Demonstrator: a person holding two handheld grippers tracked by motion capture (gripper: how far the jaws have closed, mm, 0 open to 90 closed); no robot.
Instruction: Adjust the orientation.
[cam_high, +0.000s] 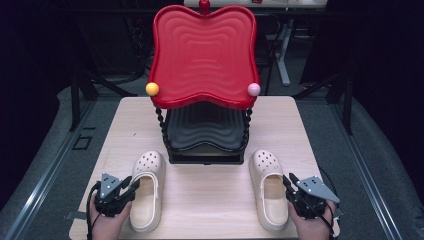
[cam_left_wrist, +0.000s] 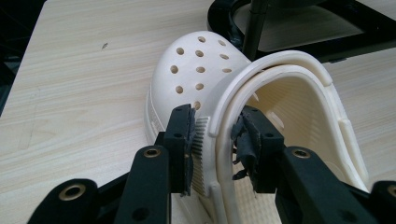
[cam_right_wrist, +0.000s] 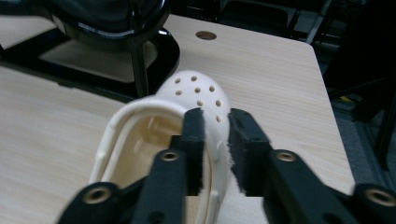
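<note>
Two cream clogs with holes in the toe lie on the wooden table (cam_high: 210, 192), toes pointing away from me. My left gripper (cam_high: 131, 187) is at the outer side of the left clog (cam_high: 150, 162). Its jaws stand either side of the clog's side wall and strap, pads pressing on them, in the left gripper view (cam_left_wrist: 217, 135). My right gripper (cam_high: 289, 180) is at the outer side of the right clog (cam_high: 265, 162). One jaw is inside the shoe and the other outside, closed on the wall, in the right gripper view (cam_right_wrist: 215, 135).
A two-tier rack stands at the middle back of the table: a red wavy tray (cam_high: 204, 55) on top, a black tray (cam_high: 205, 130) beneath. A yellow ball (cam_high: 152, 88) and a pink ball (cam_high: 254, 89) cap its front corners. Bare wood lies between the clogs.
</note>
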